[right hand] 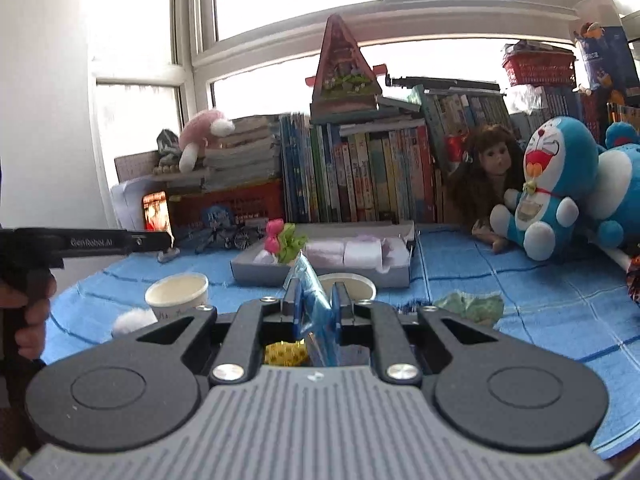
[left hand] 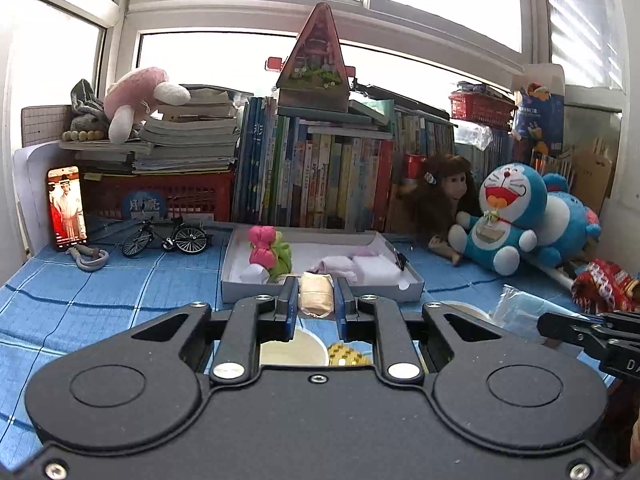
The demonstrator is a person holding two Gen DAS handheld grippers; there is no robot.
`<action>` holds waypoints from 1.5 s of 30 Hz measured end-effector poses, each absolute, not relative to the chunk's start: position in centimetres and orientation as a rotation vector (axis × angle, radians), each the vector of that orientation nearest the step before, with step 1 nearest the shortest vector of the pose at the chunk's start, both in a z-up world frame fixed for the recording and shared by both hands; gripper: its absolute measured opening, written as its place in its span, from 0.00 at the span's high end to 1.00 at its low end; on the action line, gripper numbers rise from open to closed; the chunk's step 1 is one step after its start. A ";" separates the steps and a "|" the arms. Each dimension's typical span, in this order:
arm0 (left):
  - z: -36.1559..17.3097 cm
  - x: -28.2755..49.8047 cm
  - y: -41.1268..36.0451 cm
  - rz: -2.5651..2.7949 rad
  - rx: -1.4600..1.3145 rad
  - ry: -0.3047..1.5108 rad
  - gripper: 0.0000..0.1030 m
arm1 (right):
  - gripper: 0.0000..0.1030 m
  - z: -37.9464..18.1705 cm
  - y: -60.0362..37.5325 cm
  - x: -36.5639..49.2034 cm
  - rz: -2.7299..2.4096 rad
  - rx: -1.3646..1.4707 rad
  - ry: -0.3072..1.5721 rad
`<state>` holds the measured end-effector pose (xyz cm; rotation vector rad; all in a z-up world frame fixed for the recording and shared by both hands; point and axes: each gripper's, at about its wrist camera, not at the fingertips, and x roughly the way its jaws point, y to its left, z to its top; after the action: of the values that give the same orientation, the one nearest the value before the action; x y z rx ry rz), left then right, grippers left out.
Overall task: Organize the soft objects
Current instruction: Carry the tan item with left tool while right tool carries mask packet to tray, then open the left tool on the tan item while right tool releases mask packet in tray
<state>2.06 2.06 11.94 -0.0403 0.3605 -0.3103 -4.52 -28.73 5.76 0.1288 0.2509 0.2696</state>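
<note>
My left gripper (left hand: 317, 294) is shut on a beige rolled soft bundle (left hand: 316, 293), held just in front of the grey shallow box (left hand: 320, 295). The box holds a pink bow (left hand: 262, 250), a green soft toy (left hand: 283, 258) and pale pink and white folded cloths (left hand: 360, 266). My right gripper (right hand: 316, 300) is shut on a clear blue plastic packet (right hand: 316, 308), held above the blue cloth. The box also shows in the right wrist view (right hand: 316, 274). A green crumpled cloth (right hand: 470, 306) lies to the right of my right gripper. A white fluffy ball (right hand: 134, 320) lies at the left.
Two white paper cups (right hand: 178, 294) (right hand: 348, 284) stand on the blue checked tablecloth (left hand: 100, 296). A yellow toy (right hand: 286, 354) lies under my right gripper. A doll (left hand: 444, 196), Doraemon plush (left hand: 508, 212), model bicycle (left hand: 164, 236), phone (left hand: 66, 208) and book row (left hand: 316, 176) line the back.
</note>
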 end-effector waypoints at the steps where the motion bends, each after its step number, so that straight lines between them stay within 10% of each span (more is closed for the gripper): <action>1: 12.3 2.5 2.1 -0.312 -0.045 0.365 0.83 | 0.81 6.1 -28.8 -4.3 0.263 0.127 0.243; 18: 17.2 17.2 2.3 -0.318 -0.108 0.546 0.83 | 0.81 10.9 -31.8 10.2 0.204 0.288 0.412; 45: 6.4 33.7 -1.8 -0.271 -0.150 0.968 0.83 | 0.81 4.6 -29.5 27.4 0.027 0.267 0.766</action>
<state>33.74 -1.78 6.41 -0.1497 0.9675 -0.2706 27.39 -29.49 4.62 0.2674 0.7655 0.0270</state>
